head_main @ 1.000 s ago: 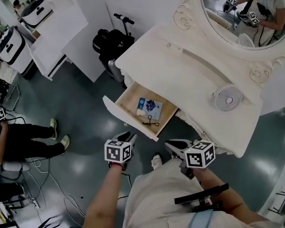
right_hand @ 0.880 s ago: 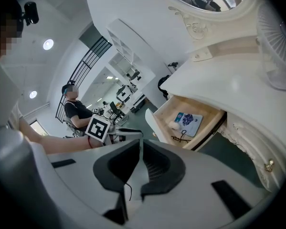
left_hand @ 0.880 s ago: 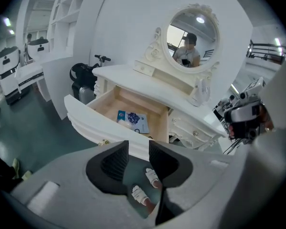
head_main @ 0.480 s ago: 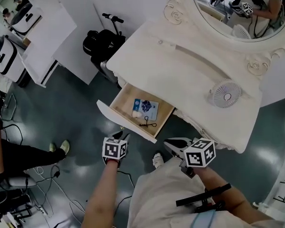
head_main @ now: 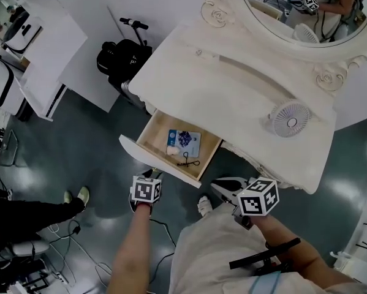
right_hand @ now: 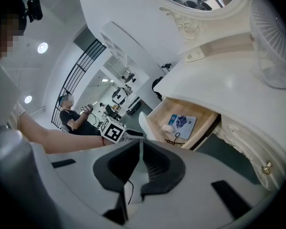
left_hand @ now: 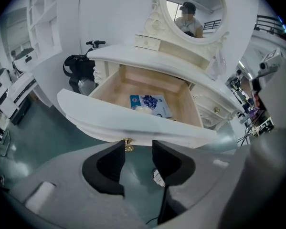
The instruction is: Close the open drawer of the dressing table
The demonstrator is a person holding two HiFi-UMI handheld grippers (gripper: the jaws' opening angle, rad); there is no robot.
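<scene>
The white dressing table [head_main: 232, 90] has one drawer [head_main: 147, 156] pulled out, its wooden inside showing. In it lie a blue packet [head_main: 184, 141] and a small black cord [head_main: 187, 160]. My left gripper [head_main: 154, 173] hangs just in front of the drawer's white front panel [left_hand: 133, 123]. Its jaws have just been opening and stand apart, my left gripper [left_hand: 138, 147] holding nothing. The gold knob [left_hand: 128, 144] sits at the tip of the left pad, under the panel. My right gripper [head_main: 215, 185] waits lower right of the drawer. In its own view my right gripper [right_hand: 140, 144] is shut and empty.
A small white fan [head_main: 289, 117] stands on the tabletop below the oval mirror [head_main: 293, 5]. A black bag and scooter [head_main: 119, 57] sit left of the table. My shoe [head_main: 203, 206] is under the drawer. A seated person [head_main: 24, 213] and floor cables [head_main: 60, 268] are at the left.
My left gripper has sunk closer to the drawer's front panel and its jaws have spread. The right gripper has stayed put. The head view has shifted slightly.
</scene>
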